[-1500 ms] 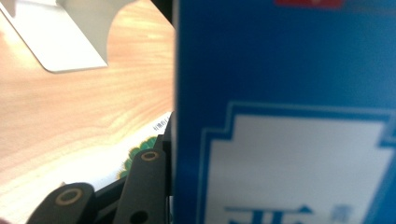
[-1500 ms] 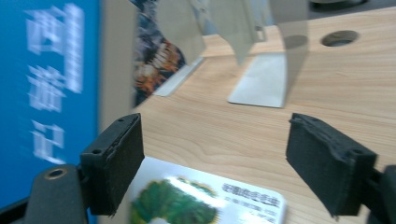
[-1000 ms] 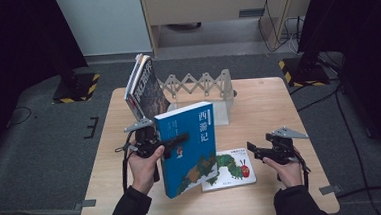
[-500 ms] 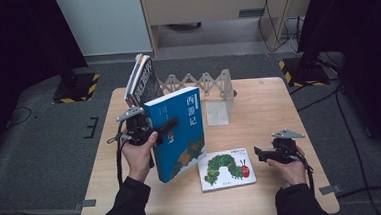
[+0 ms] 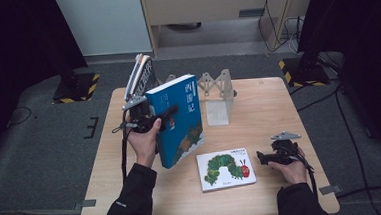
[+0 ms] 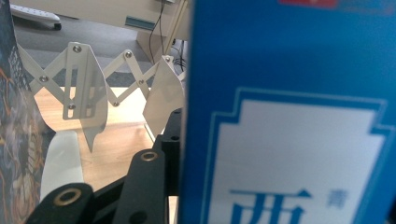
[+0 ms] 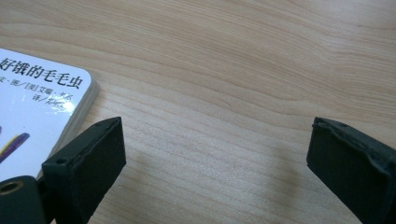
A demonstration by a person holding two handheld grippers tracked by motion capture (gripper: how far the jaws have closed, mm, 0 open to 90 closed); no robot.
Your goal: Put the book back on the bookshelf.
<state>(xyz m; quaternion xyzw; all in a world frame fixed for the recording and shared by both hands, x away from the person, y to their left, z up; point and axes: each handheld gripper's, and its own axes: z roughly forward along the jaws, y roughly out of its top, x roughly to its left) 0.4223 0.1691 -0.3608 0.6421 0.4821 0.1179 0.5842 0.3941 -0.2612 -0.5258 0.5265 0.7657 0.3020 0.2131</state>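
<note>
A blue book (image 5: 179, 120) with a white title panel stands upright above the table, and my left gripper (image 5: 168, 113) is shut on its spine edge. The left gripper view has the blue cover (image 6: 289, 116) close up, with one black jaw beside it. A white picture book (image 5: 226, 169) with a green caterpillar lies flat at the front. Just to its right, low over the wood, my right gripper (image 5: 261, 157) is open. Its jaws have just been opening, with nothing but bare wood between them (image 7: 215, 158); the white book's corner (image 7: 32, 107) lies beside the left jaw.
A metal accordion book rack (image 5: 214, 83) stands at the back of the wooden table (image 5: 268, 102), with a white bookend plate (image 5: 217, 113) in front of it. A few books (image 5: 141, 75) lean at the rack's left end. The rack's plates (image 6: 93, 84) stand just beyond the blue book.
My left gripper has carried the blue book up and back-left toward the rack, uncovering the white book. My right gripper has sunk toward the table.
</note>
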